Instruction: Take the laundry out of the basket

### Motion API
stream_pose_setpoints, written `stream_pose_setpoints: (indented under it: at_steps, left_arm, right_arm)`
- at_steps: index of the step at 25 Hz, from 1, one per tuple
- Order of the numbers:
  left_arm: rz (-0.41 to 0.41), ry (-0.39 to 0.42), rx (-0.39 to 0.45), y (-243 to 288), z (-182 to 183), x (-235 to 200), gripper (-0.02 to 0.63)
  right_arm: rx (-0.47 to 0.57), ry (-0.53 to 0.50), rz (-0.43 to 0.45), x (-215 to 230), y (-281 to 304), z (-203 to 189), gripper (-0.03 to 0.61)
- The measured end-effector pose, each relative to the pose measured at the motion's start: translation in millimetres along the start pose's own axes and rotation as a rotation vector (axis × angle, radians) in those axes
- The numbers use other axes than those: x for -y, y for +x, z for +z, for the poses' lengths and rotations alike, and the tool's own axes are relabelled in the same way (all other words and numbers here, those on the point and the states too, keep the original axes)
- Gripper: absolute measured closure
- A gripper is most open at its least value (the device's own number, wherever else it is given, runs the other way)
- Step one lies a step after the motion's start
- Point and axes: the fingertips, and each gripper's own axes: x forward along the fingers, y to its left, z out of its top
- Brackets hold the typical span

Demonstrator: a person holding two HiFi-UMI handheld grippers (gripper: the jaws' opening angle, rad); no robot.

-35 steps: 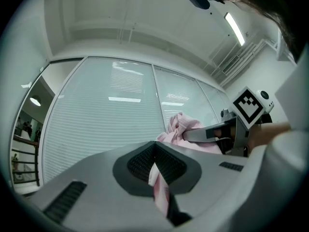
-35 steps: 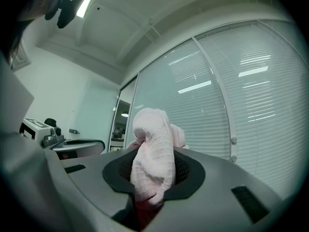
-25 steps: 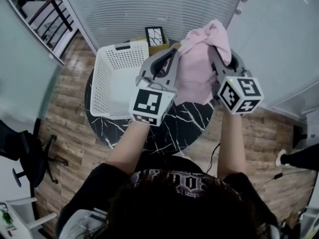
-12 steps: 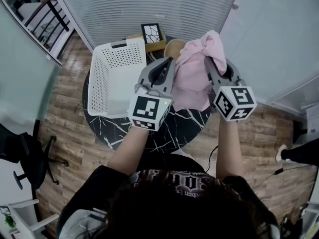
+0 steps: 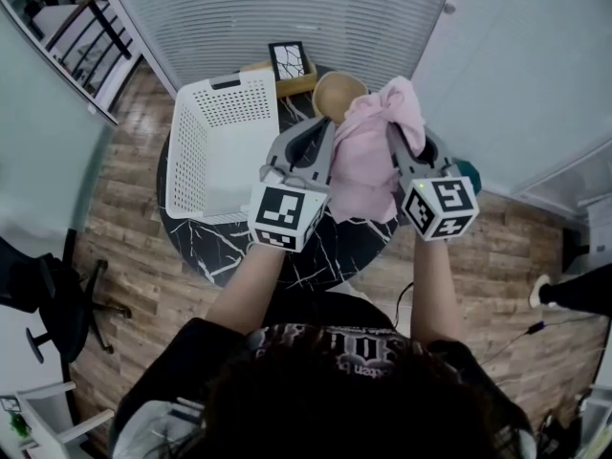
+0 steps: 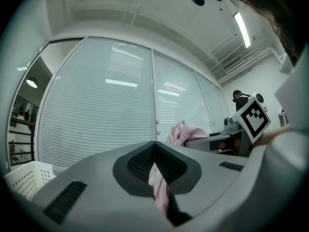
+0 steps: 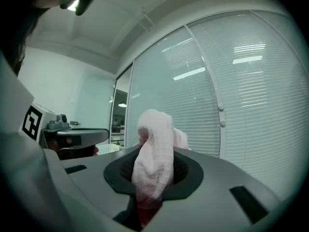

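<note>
A pink cloth hangs over the round black marble table, stretched between my two grippers. My left gripper is shut on its left edge; in the left gripper view a pink strip is pinched between the jaws. My right gripper grips the right edge. Its jaws have just been closing further, with a thick fold of cloth between them. The white laundry basket stands at the table's left and looks empty.
A wooden bowl and a small framed picture sit at the table's far side, behind the cloth. A teal object peeks out beside the right gripper. Window blinds close off the far side, and an office chair stands on the floor at left.
Both grippers have sunk toward the table with the pink cloth held between them. The wooden bowl behind the cloth has come into view.
</note>
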Motion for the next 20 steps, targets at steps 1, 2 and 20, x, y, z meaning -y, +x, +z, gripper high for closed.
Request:
stream_pose_setpoints:
  at_steps: [1,2,20]
  left_arm:
    - [-0.003,-0.003,-0.003,0,-2,2,0.614]
    - [-0.007,-0.004,-0.006,0,-4,4,0.614]
    - [-0.015,0.014,-0.016,2,-8,16,0.614]
  right_arm:
    - [-0.008,-0.003,0.002,-1,0,-5,0.492]
    - [-0.016,-0.001,0.006,-2,-1,-11,0.495]
    - [-0.018,0.014,-0.013,1,-13,-22,0.496]
